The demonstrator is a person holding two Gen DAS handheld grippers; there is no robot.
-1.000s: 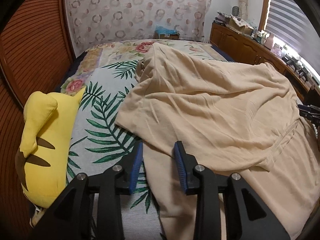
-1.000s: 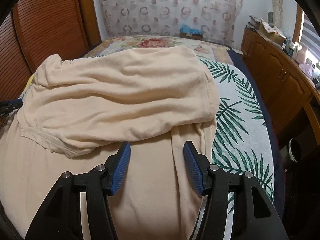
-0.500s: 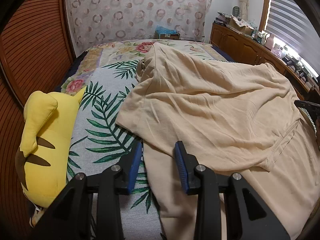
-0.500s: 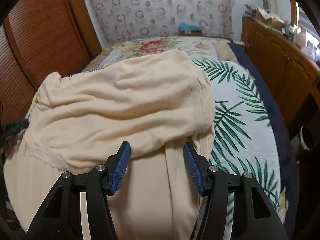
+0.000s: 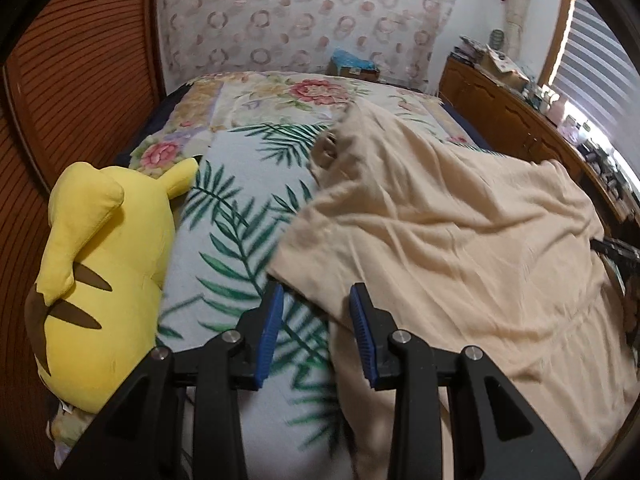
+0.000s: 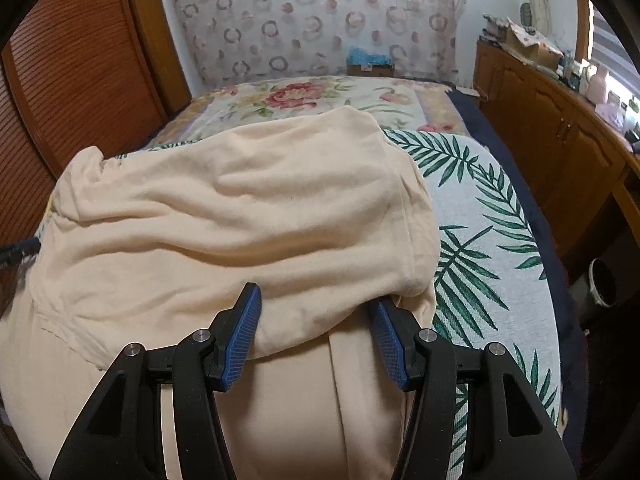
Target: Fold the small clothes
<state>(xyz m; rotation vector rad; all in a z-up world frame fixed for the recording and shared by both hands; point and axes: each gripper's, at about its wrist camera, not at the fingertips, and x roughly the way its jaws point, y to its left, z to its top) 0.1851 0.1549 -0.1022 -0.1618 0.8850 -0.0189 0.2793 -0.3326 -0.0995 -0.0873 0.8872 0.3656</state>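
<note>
While both jaws stand open and empty, I judge the beige garment [image 6: 248, 216] — soft, limp, spread across the bed [image 5: 240, 240] — best pinched at its folded edge by each hand-held gripper: left [image 5: 316, 336], right [image 6: 314, 336].

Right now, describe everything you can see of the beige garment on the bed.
The beige garment looks like soft, wrinkled knit cloth, lying spread on the leaf-print bedspread. Its upper part is folded back over the lower, leaving a hemmed edge across the middle. The pads of both open grippers frame its near edges; none clearly pinches it.
</note>
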